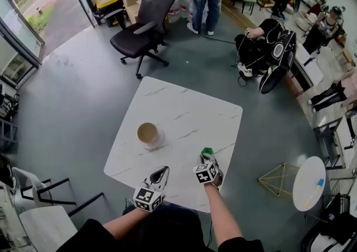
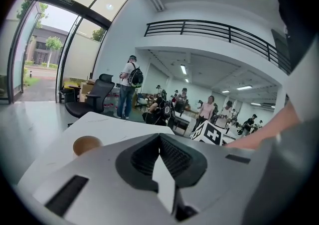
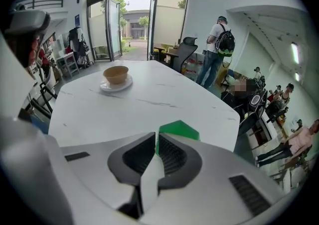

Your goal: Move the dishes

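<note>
Bowl (image 1: 148, 132) well beyond left claw (image 1: 165, 169); right claw (image 3: 156, 137) grips green block (image 3: 179, 130)

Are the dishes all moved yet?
Nothing looks moved yet. The bowl sits on its saucer on the table, untouched. The left gripper is shut and empty; the right gripper seems to pinch a small green thing. Moving the dishes is all left.
</note>
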### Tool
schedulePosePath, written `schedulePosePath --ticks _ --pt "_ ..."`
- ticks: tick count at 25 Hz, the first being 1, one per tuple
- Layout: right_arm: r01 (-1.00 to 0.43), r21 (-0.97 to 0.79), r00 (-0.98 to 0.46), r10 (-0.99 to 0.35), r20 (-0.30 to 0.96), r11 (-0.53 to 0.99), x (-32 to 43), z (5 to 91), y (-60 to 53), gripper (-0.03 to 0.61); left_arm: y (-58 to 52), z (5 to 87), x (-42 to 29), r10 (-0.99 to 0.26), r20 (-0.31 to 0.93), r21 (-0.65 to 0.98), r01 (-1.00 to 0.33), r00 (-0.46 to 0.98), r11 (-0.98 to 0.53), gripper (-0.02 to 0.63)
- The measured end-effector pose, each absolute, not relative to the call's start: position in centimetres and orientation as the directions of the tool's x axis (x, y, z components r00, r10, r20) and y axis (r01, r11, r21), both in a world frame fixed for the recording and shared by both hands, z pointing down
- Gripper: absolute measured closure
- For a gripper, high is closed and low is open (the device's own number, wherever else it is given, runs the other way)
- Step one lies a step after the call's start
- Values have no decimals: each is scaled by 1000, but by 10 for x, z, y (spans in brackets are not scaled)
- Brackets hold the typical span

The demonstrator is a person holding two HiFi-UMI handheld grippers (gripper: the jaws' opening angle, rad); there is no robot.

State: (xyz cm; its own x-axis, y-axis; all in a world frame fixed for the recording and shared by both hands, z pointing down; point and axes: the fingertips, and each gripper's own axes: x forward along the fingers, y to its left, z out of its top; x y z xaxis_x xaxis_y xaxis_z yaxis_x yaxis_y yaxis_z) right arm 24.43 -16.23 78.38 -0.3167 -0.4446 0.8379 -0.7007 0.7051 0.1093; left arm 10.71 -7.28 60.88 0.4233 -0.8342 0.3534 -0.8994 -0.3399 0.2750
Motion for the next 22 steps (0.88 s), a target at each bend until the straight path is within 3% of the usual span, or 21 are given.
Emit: schedulePosePath --ticks 22 --pt "-878 70 -278 -624 731 474 211 711 -161 523 -91 599 21 -817 300 309 -860 493 -406 597"
